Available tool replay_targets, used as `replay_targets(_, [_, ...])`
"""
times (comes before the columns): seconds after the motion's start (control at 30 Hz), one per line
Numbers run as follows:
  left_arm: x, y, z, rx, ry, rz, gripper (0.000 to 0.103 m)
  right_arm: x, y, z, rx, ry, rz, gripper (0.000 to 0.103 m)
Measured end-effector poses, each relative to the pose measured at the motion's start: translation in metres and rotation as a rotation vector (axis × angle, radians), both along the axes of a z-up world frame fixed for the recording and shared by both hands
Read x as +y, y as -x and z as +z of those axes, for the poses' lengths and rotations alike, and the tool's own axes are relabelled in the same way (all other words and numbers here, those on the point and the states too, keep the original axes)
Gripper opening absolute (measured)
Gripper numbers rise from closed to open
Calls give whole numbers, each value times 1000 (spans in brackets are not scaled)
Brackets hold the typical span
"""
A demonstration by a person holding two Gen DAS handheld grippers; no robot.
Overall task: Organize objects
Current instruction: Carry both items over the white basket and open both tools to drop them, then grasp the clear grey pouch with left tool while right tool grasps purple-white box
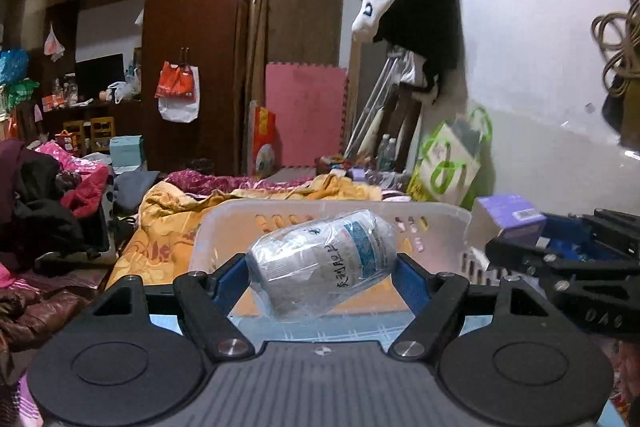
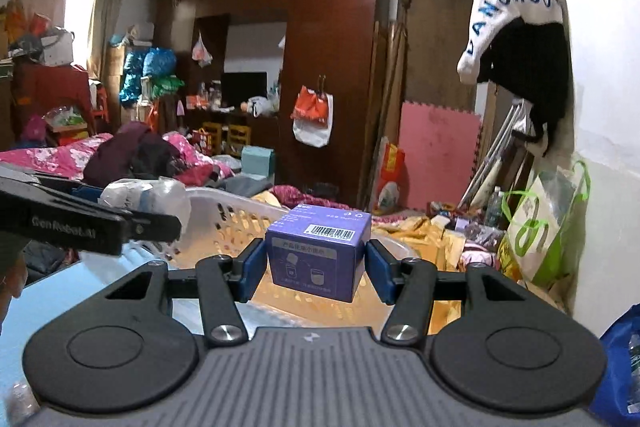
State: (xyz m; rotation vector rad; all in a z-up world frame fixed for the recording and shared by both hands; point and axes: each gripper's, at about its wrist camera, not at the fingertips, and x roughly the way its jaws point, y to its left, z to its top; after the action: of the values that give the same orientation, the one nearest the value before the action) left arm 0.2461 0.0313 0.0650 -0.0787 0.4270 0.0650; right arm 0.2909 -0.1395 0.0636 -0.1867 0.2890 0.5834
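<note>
Left wrist view: the left gripper (image 1: pixel 322 273) pinches a plastic-wrapped white medicine bottle (image 1: pixel 322 263), tilted, in its blue-padded jaws — held just above the near rim of a white slotted plastic basket (image 1: pixel 280 213). Right of it, the right gripper (image 2: pixel 316 267) clamps a purple barcoded box (image 2: pixel 318 251) over the basket's right end — both items off the bed.

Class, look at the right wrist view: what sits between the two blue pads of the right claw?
A small purple box with a barcode label on top sits gripped between the pads of the right claw, above the white basket, as the right wrist view shows.
</note>
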Motion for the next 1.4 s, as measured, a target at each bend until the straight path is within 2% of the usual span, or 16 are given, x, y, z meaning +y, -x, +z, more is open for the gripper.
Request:
replay_targets(0.13, [0, -5, 0, -1, -3, 12, 81, 1, 2, -9, 13, 18, -1, 59])
replay_targets(0.17, [0, -6, 0, -2, -8, 19, 82, 1, 4, -9, 18, 19, 5, 64])
replay_targets(0.2, [0, -7, 0, 4, -14, 23, 85, 1, 6, -9, 26, 25, 6, 79])
replay_targets(0.27, [0, 2, 2, -5, -12, 26, 88, -2, 12, -1, -6, 18, -3, 92])
replay_targets(0.37, [1, 22, 8, -40, -7, -8, 95, -15, 31, 7, -32, 9, 17, 101])
replay_targets(0.5, [-8, 91, 2, -117, -65, -48, 95, -57, 80, -1, -34, -37, 73, 103])
replay_targets(0.57, [-18, 139, -16, -137, -99, -90, 95, -78, 107, -16, -27, -39, 102, 103])
replay_targets(0.73, [-49, 229, -68, -187, -97, -142, 95, -112, 164, -68, 32, -94, 78, 103])
replay_targets(0.8, [-64, 247, -83, -189, -109, -160, 95, -115, 190, -87, 36, -107, 83, 103])
replay_targets(0.9, [-79, 248, -94, -164, -119, -188, 93, -111, 200, -102, 78, -172, 134, 103])
replay_targets(0.97, [-84, 244, -98, -169, -141, -153, 93, -98, 194, -106, 82, -132, 144, 103])
replay_targets(1.07, [-78, 240, -103, -156, -115, -128, 89, -87, 186, -111, 48, -100, 96, 103])
replay_targets(1.2, [-86, 236, -114, -136, -133, -172, 79, -85, 175, -116, 84, -135, 125, 103])
replay_targets(1.27, [-87, 235, -119, -124, -131, -188, 70, -83, 180, -120, 72, -135, 109, 103])
replay_targets(1.33, [-86, 233, -124, -111, -126, -185, 41, -83, 182, -121, 73, -146, 108, 103])
replay_targets(1.4, [-82, 234, -126, -111, -116, -184, 41, -82, 188, -126, 74, -156, 119, 103])
